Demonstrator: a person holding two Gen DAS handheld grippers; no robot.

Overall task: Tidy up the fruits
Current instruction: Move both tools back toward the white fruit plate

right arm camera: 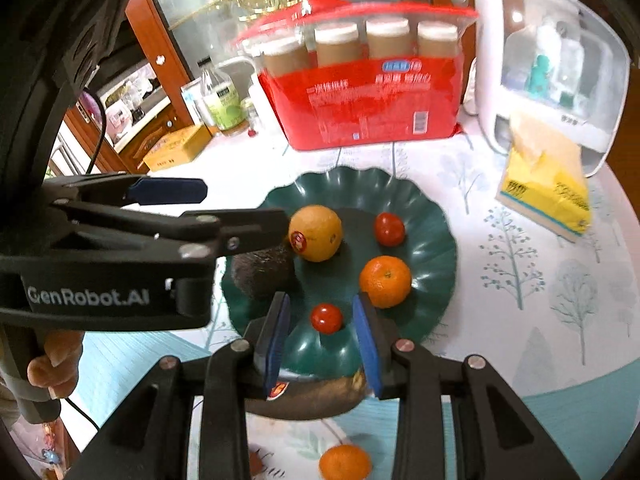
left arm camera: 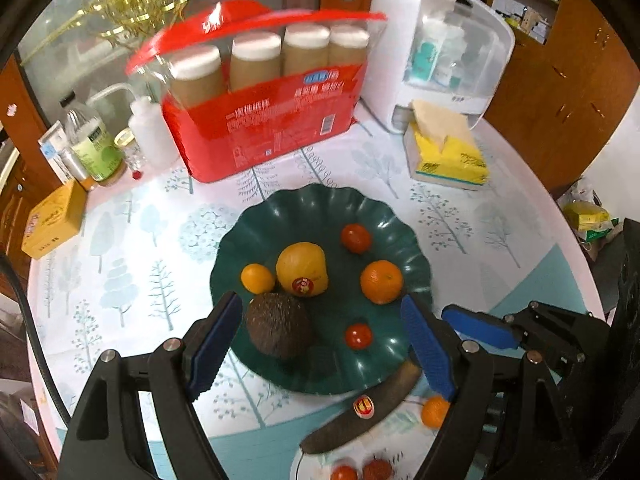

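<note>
A dark green scalloped plate (left arm camera: 384, 208) holds a big yellow-orange fruit (left arm camera: 302, 268) with a sticker, a small orange (left arm camera: 257, 278), a tangerine (left arm camera: 381, 282), two cherry tomatoes (left arm camera: 356, 238) (left arm camera: 358, 336) and a dark avocado (left arm camera: 278, 326). My left gripper (left arm camera: 320, 300) hangs open above the avocado, touching nothing. My right gripper (right arm camera: 321, 299) hovers over the near tomato (right arm camera: 327, 319), its jaws a narrow gap apart with nothing between them. Off the plate lie a long brown fruit (right arm camera: 316, 400) with a sticker and another orange (right arm camera: 345, 462).
Behind the plate stand a red pack of paper cups (left arm camera: 264, 120), a white cabinet box (left arm camera: 440, 52), a yellow tissue pack (left arm camera: 448, 156), bottles (left arm camera: 96, 148) and a yellow carton (left arm camera: 52, 224). A white plate (left arm camera: 304, 464) with small red fruits sits at the near edge.
</note>
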